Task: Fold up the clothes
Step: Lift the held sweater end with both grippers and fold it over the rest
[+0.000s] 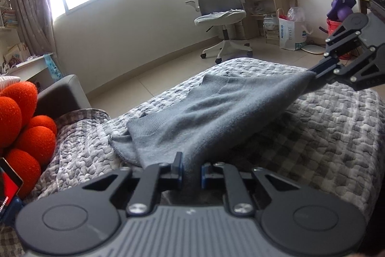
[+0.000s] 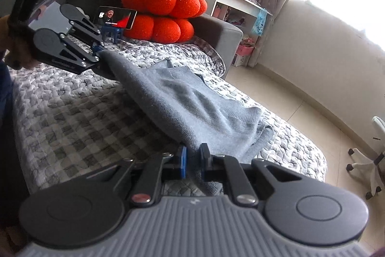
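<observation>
We hold the grey sweater [image 1: 216, 112] stretched between both sets of fingers, left gripper [image 1: 191, 169] and right gripper [image 2: 193, 160] each clamped on an edge, its body trailing forward onto the bed [image 1: 324, 127].

Each fisheye rides low behind its own fingers, close over the quilted bed [image 1: 312, 127]; they face across each other, sharing the grey garment [image 1: 216, 110].
</observation>
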Motion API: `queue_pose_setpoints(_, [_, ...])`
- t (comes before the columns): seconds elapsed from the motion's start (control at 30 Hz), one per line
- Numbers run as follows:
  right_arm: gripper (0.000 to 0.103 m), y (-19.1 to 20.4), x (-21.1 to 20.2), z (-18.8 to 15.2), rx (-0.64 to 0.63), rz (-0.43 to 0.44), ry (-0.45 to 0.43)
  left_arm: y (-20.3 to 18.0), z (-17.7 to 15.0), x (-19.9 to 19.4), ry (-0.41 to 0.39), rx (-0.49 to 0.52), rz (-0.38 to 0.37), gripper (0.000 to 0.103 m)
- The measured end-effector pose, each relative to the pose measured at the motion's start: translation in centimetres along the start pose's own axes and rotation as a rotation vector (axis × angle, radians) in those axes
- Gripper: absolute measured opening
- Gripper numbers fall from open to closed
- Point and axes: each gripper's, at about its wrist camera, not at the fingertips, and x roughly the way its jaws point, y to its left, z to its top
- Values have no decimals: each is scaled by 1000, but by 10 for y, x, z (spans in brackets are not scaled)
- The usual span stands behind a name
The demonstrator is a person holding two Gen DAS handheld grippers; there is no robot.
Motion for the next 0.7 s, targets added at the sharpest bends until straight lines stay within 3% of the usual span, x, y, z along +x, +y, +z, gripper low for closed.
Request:
queue_pose_setpoints(0.23, [11, 1, -12, -4, -8, 63, 28, -17, -7, -14, 28, 82, -19, 13])
queue_pose_setpoints(0.4, [11, 3, -3, -6, -24, 78, 70, -17, -13, 0, 88, 108, -47, 13])
queue_pose_setpoints(0.7, [11, -9, -7, -1, 59, 79, -14, 6, -10, -3, 47, -44, -98, 15])
